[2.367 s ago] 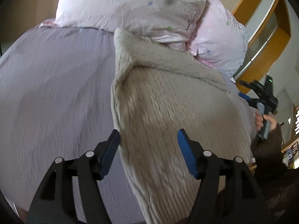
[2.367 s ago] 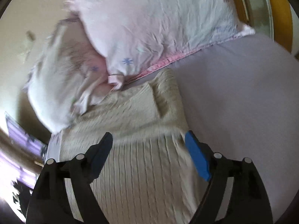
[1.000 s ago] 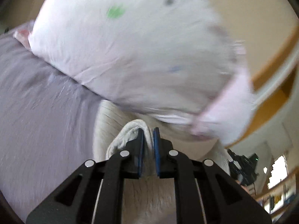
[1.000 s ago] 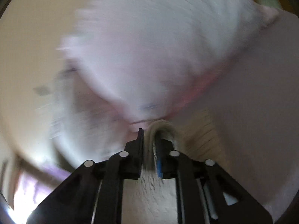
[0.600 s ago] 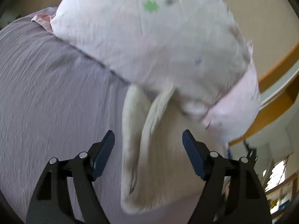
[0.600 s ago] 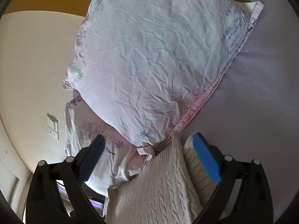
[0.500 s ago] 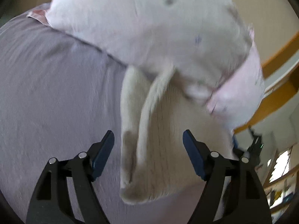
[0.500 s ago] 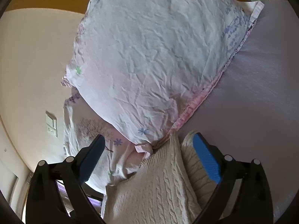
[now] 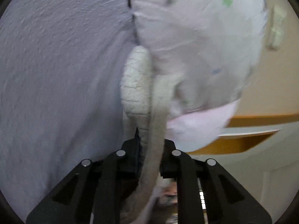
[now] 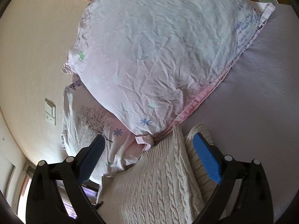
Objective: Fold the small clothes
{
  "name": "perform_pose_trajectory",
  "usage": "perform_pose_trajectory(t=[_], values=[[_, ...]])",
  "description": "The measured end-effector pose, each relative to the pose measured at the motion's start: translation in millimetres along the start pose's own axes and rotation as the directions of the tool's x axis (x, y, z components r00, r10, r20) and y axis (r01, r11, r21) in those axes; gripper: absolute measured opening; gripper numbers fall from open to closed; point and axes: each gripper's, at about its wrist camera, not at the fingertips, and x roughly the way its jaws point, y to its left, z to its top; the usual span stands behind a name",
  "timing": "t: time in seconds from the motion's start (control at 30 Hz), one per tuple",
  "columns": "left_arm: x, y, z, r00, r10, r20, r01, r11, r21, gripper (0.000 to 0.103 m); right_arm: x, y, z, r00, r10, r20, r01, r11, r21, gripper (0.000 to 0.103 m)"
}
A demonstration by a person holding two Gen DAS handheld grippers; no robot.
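A cream cable-knit sweater (image 10: pixel 158 183) lies on the lilac bed sheet (image 10: pixel 261 102), its far end against the pillows. In the left wrist view my left gripper (image 9: pixel 149 140) is shut on an edge of the sweater (image 9: pixel 136 85), which hangs through the jaws as a lifted band. My right gripper (image 10: pixel 147 149) is open just above the sweater's far end, one blue pad (image 10: pixel 205 158) beside a folded-over sleeve; it holds nothing.
Two floral pink-white pillows (image 10: pixel 158 56) lean at the head of the bed, also in the left wrist view (image 9: pixel 196 46). A beige wall with a switch plate (image 10: pixel 50 113) stands behind. A wooden shelf (image 9: pixel 243 140) is at right.
My left gripper was open half a second ago; it has shut on the sweater's edge and rolled sideways. My right gripper stays open and has barely moved.
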Motion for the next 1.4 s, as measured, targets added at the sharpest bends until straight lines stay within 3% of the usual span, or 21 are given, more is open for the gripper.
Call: perform_pose_trajectory(t=[0.1, 0.17, 0.27, 0.37, 0.47, 0.53, 0.57, 0.63, 0.67, 0.7, 0.77, 0.8, 0.87, 0.93, 1.07, 1.2, 1.3, 1.37, 1.4], values=[[-2, -24, -12, 0.996, -0.093, 0.011, 0.092, 0.994, 0.055, 0.014, -4, 3, 0, 1.0, 0.003, 0.006, -0.003, 1.0, -0.005, 0.097], [5, -44, -20, 0.994, -0.109, 0.0, 0.108, 0.989, 0.099, 0.014, -8, 5, 2, 1.0, 0.001, 0.016, -0.001, 1.0, -0.005, 0.097], [34, -89, -39, 0.991, -0.117, -0.056, 0.126, 0.975, 0.185, 0.014, -15, 7, 6, 0.999, -0.012, 0.032, 0.012, 1.0, -0.01, 0.097], [90, -132, -67, 0.98, -0.124, -0.155, 0.161, 0.954, 0.253, 0.014, -27, 11, 11, 0.997, -0.041, 0.069, 0.043, 0.999, -0.031, 0.097], [178, -160, -108, 0.945, -0.125, -0.301, 0.213, 0.936, 0.279, 0.016, -39, 14, 20, 0.988, -0.102, 0.116, 0.113, 0.989, -0.095, 0.097], [225, -162, -130, 0.925, -0.088, -0.369, 0.197, 0.942, 0.27, 0.027, -44, 11, 25, 0.981, -0.142, 0.129, 0.159, 0.979, -0.126, 0.097], [257, -163, -148, 0.903, -0.053, -0.427, 0.186, 0.943, 0.277, 0.028, -44, 9, 27, 0.98, -0.155, 0.123, 0.17, 0.978, -0.125, 0.097], [274, -163, -163, 0.866, -0.084, -0.493, 0.234, 0.939, 0.251, 0.027, -42, -1, 31, 0.984, -0.163, 0.074, 0.17, 0.98, -0.105, 0.097], [272, -164, -163, 0.865, -0.087, -0.495, 0.243, 0.935, 0.26, 0.028, -38, -6, 33, 0.986, -0.163, 0.023, 0.165, 0.982, -0.09, 0.097], [257, -169, -162, 0.88, -0.074, -0.47, 0.244, 0.918, 0.313, 0.03, -34, -8, 33, 0.987, -0.16, -0.013, 0.158, 0.984, -0.08, 0.098], [226, -173, -152, 0.92, -0.023, -0.391, 0.199, 0.887, 0.416, 0.046, -25, -13, 33, 0.985, -0.146, -0.094, 0.141, 0.988, -0.057, 0.102], [200, -171, -142, 0.953, 0.06, -0.296, 0.098, 0.864, 0.494, 0.056, -18, -15, 31, 0.978, -0.14, -0.155, 0.135, 0.99, -0.045, 0.102], [183, -167, -129, 0.967, 0.172, -0.19, -0.038, 0.829, 0.557, 0.061, -4, -16, 24, 0.959, -0.153, -0.239, 0.146, 0.988, -0.047, 0.102], [163, -153, -121, 0.951, 0.28, -0.127, -0.159, 0.8, 0.578, 0.066, 10, -16, 15, 0.929, -0.215, -0.302, 0.201, 0.976, -0.078, 0.102], [173, -121, -124, 0.905, 0.405, -0.129, -0.272, 0.784, 0.557, 0.067, 26, -22, 2, 0.892, -0.245, -0.379, 0.228, 0.97, -0.09, 0.102], [175, -113, -130, 0.886, 0.45, -0.112, -0.308, 0.751, 0.584, 0.073, 32, -20, -4, 0.889, -0.226, -0.399, 0.203, 0.974, -0.098, 0.102], [197, -104, -135, 0.857, 0.505, -0.103, -0.354, 0.722, 0.595, 0.073, 39, -12, -9, 0.883, -0.239, -0.403, 0.196, 0.97, -0.145, 0.102], [204, -102, -141, 0.864, 0.499, -0.07, -0.354, 0.7, 0.62, 0.075, 43, -5, -13, 0.879, -0.271, -0.393, 0.206, 0.958, -0.2, 0.1], [207, -104, -143, 0.864, 0.499, -0.062, -0.354, 0.692, 0.629, 0.076, 45, -3, -15, 0.878, -0.28, -0.389, 0.208, 0.954, -0.217, 0.092]])
